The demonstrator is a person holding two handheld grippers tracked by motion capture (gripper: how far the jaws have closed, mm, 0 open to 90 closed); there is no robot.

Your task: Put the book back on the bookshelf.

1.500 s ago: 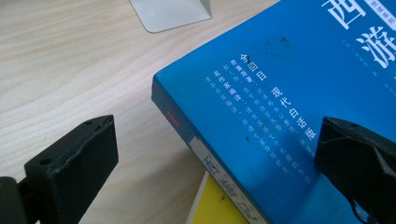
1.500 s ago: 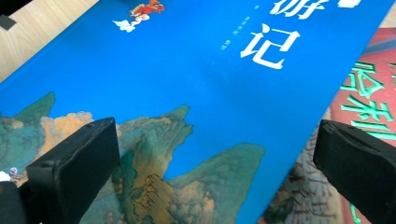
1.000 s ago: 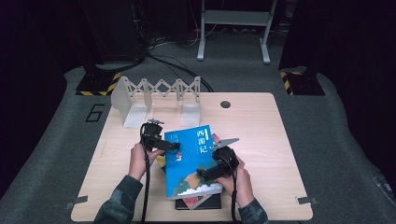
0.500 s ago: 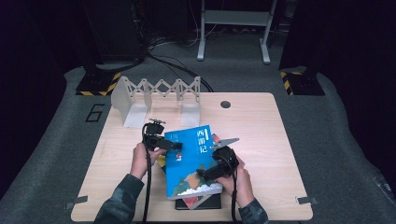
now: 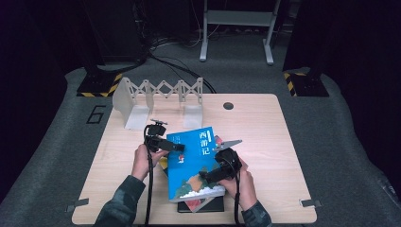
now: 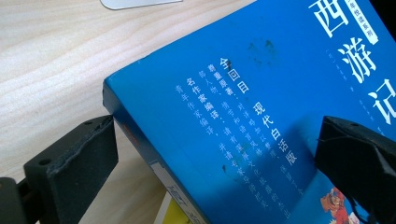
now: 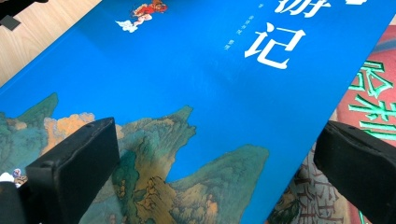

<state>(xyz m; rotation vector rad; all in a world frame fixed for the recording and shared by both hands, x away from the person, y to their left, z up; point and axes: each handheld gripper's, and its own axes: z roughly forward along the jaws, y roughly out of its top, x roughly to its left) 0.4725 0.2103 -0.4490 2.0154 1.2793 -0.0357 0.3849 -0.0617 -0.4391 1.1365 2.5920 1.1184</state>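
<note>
- Left tool [image 5: 176, 147]: jaws spread wide, aimed right, held low in the left hand [image 5: 143, 160].
- Right tool [image 5: 202, 177]: jaws wide apart, angled left, right hand [image 5: 240, 185] gripping from behind.

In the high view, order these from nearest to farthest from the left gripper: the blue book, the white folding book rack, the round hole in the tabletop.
1. Blue book: under the left gripper, at its right.
2. White folding book rack: behind it, at the table's far-left edge.
3. Round hole: far side, right of the rack.
</note>
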